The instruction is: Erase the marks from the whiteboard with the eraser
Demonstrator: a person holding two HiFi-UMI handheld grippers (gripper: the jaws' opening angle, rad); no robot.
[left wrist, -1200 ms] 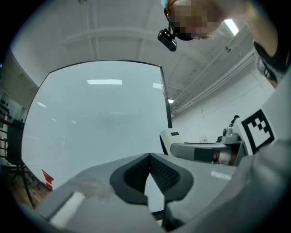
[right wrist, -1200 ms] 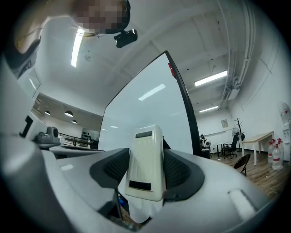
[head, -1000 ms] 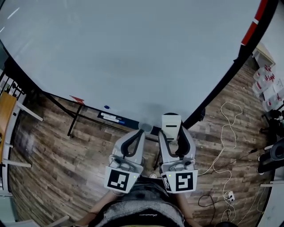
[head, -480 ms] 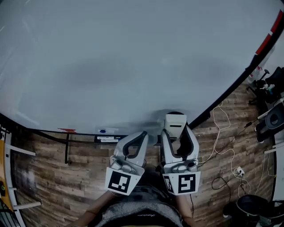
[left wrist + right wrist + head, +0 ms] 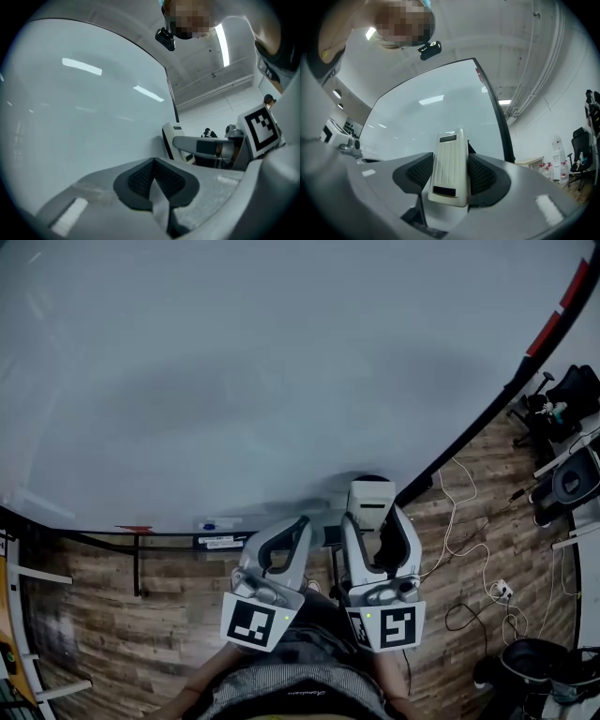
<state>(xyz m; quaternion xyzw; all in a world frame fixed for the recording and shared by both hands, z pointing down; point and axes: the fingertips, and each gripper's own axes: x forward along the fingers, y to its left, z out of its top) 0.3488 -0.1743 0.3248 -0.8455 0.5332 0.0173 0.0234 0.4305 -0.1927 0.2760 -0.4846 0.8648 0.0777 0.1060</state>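
While the right tool [image 5: 374, 532] clamps the eraser [image 5: 369, 500] and the left tool [image 5: 298, 523] beside it is closed on nothing, the whiteboard [image 5: 281, 362] ahead shows no marks, so erasing looks done.

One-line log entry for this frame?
left tool: shut, empty | right tool: shut on eraser | eraser at whiteboard lower edge, contact unclear | marks: none visible
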